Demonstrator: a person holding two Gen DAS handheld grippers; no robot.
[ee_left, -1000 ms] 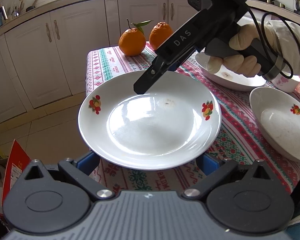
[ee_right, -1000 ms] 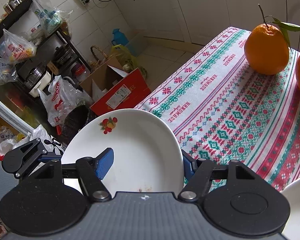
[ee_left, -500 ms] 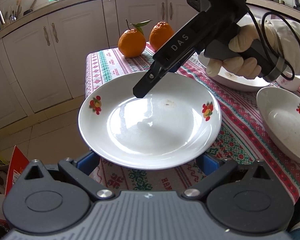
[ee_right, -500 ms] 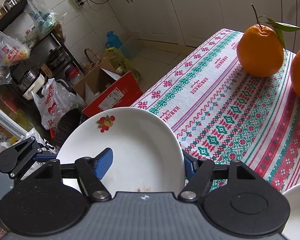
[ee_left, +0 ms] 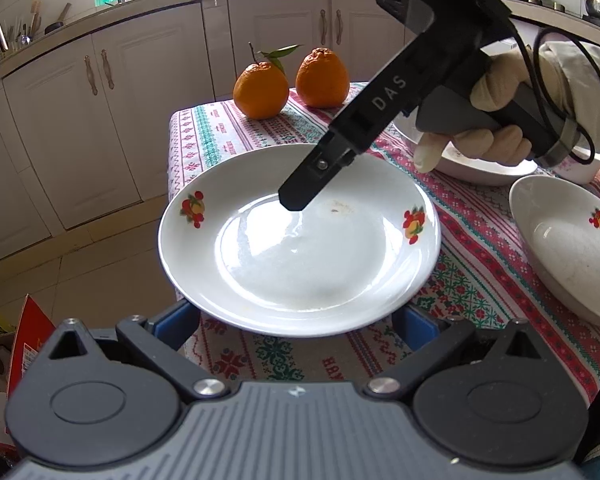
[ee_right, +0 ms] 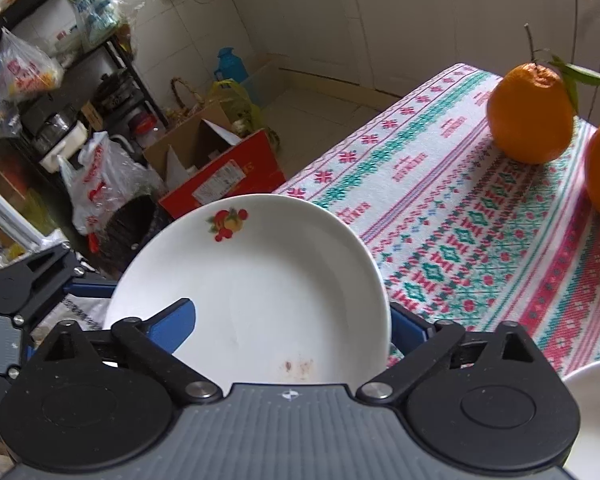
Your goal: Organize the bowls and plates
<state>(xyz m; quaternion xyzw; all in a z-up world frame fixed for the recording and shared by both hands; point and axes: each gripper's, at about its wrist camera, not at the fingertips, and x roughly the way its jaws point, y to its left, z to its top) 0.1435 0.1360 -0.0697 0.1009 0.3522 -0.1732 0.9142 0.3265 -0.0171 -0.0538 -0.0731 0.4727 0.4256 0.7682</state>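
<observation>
Right gripper point(ee_right: 290, 322) opening off plate point(ee_left: 300, 248) rim since earlier; left gripper point(ee_left: 296, 326) spread beneath plate.

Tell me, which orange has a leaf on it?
The left orange, nearer the table corner, has a stem with green leaves. The other orange beside it has none.

Both cameras sit just behind their own jaws and look steeply down at close range. The left wrist view faces the plate point(ee_left: 300, 240) at frame centre, oranges point(ee_left: 260, 90) and cabinets above, the right gripper point(ee_left: 296, 200) entering from the upper right. The right wrist view sees the same plate point(ee_right: 260, 280) at lower centre, floor clutter upper left, the same oranges point(ee_right: 530, 114) upper right.
</observation>
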